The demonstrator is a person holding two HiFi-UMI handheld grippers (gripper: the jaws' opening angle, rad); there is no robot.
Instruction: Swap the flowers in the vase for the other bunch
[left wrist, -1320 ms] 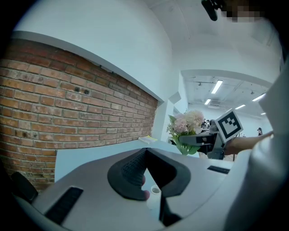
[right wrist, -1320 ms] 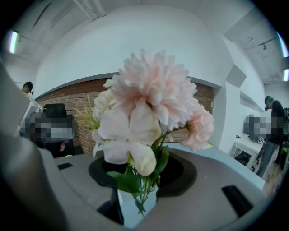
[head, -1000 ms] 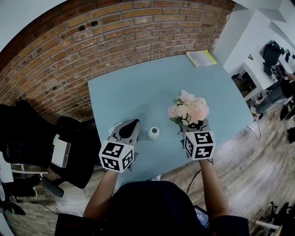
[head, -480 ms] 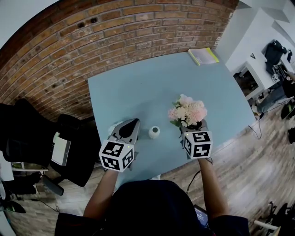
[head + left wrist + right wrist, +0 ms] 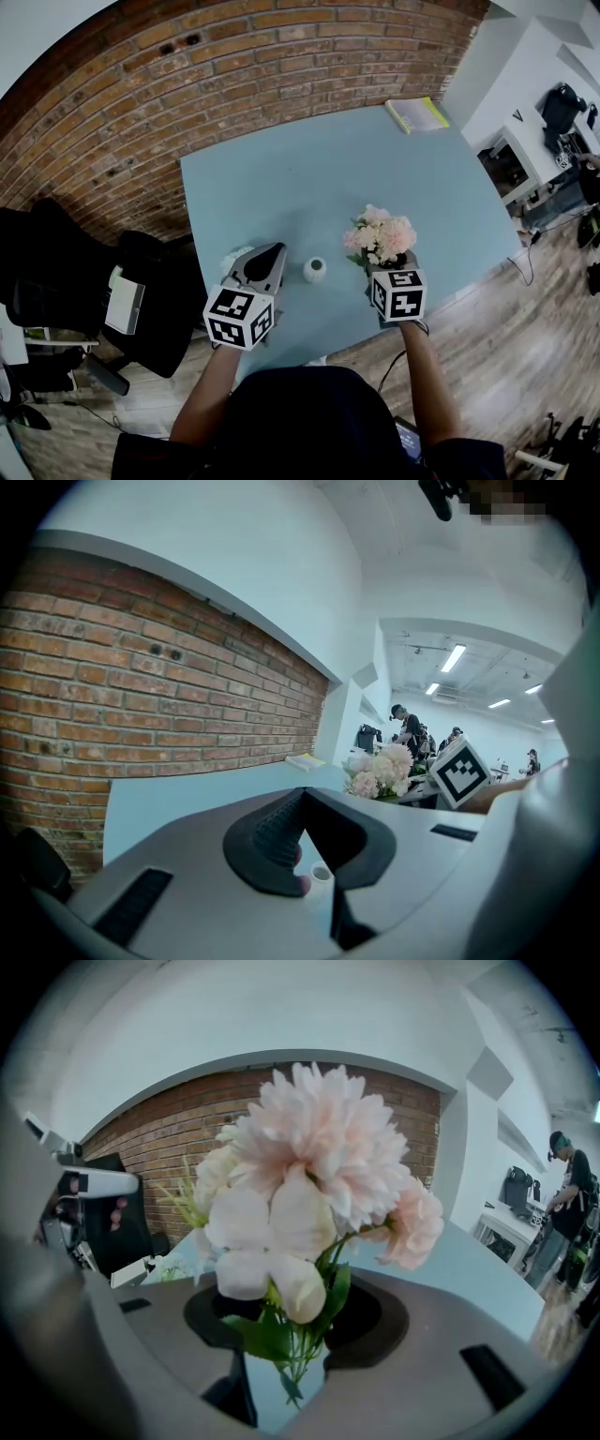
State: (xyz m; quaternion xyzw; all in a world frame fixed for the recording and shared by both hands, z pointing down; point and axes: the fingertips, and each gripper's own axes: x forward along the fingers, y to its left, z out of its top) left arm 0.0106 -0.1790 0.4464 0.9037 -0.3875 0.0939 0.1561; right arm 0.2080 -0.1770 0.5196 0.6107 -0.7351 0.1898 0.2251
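Two hand-held grippers were in view: the left hand-held gripper (image 5: 270, 255) and the right hand-held gripper (image 5: 395, 260). One white vase (image 5: 314, 270) stood between them. There were two bunches of flowers: one pink bunch (image 5: 380, 234) at the right hand-held gripper's jaws, and one paler bunch (image 5: 234, 255), mostly hidden, just beside the left hand-held gripper. One yellow book (image 5: 417, 114) lay well beyond both, on the single worktop (image 5: 281, 178).

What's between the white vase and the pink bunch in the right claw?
Nothing; head view shows bare light-blue tabletop between the small white ceramic vase and the pink artificial flower bunch.
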